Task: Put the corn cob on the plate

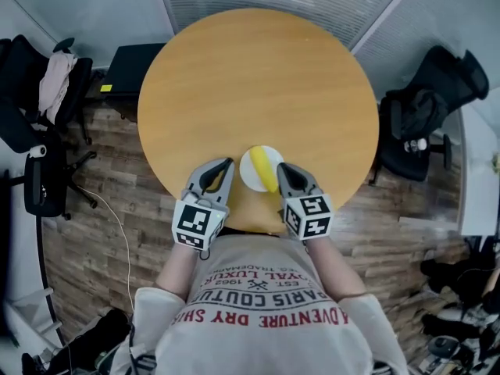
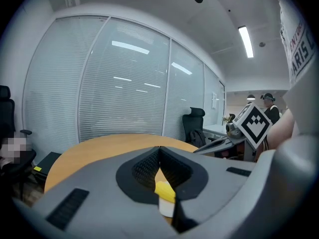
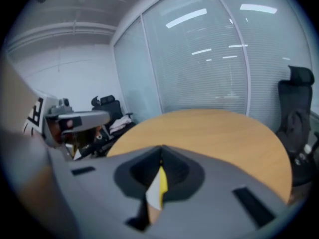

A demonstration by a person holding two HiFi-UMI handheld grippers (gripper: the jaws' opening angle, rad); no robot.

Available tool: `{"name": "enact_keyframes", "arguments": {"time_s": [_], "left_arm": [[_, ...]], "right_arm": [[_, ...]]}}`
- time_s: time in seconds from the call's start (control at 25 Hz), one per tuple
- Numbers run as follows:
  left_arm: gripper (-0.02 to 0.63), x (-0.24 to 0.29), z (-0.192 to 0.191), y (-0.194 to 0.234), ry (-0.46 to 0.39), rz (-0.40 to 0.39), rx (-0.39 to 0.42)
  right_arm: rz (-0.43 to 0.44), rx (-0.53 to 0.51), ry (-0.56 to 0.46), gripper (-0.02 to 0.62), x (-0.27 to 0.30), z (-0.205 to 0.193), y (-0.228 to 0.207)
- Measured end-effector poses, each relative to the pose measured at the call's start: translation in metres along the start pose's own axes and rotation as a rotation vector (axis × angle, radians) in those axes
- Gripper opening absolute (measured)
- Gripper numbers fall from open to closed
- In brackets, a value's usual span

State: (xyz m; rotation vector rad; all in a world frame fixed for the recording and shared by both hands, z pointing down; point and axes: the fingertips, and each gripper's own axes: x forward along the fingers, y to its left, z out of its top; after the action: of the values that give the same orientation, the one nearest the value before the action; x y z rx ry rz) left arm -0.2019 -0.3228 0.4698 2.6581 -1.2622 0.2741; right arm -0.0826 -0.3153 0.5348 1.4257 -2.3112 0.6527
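Yellow corn cob (image 1: pixel 268 170) lies on the small white round plate (image 1: pixel 251 168), between and just ahead of both sets of fingertips, held by neither. Left gripper (image 1: pixel 228 163) and right gripper (image 1: pixel 281 166): jaws together, empty. Placement looks done; both should draw straight back, clear of the plate rim. Grey T-shirt (image 1: pixel 266 303) print, seen upside down: "EST. 1962", "PARIS COUTU…", "ADVENTURE".

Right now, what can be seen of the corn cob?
The corn cob is a short yellow piece, lying flat and slanted on the right half of the white plate near the table's near edge. Only the plate seems to touch it; the left gripper and right gripper flank it, jaws shut and empty.
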Motion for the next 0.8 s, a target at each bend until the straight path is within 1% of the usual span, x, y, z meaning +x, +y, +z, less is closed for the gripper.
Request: {"name": "enact_keyframes", "arguments": {"time_s": [0.08, 0.2, 0.32, 0.44, 0.6, 0.8], "left_arm": [[0.034, -0.004, 0.013, -0.008, -0.023, 0.0, 0.013], [0.034, -0.008, 0.029, -0.016, -0.049, 0.007, 0.039], [0.034, -0.012, 0.043, -0.018, -0.075, 0.022, 0.059], [0.034, -0.016, 0.057, -0.016, -0.104, 0.042, 0.073], [0.034, -0.023, 0.069, -0.016, -0.133, 0.058, 0.075], [0.034, -0.022, 0.076, -0.026, -0.15, 0.056, 0.083]], "right_arm": [[0.006, -0.008, -0.081, 0.029, -0.012, 0.02, 0.001], [-0.012, -0.047, -0.204, 0.029, -0.034, 0.048, 0.0], [-0.019, -0.09, -0.283, 0.029, -0.05, 0.068, 0.0], [0.005, -0.117, -0.348, 0.029, -0.06, 0.082, 0.005], [0.041, -0.152, -0.404, 0.029, -0.072, 0.093, 0.014], [0.049, -0.172, -0.427, 0.029, -0.081, 0.102, 0.011]]}}
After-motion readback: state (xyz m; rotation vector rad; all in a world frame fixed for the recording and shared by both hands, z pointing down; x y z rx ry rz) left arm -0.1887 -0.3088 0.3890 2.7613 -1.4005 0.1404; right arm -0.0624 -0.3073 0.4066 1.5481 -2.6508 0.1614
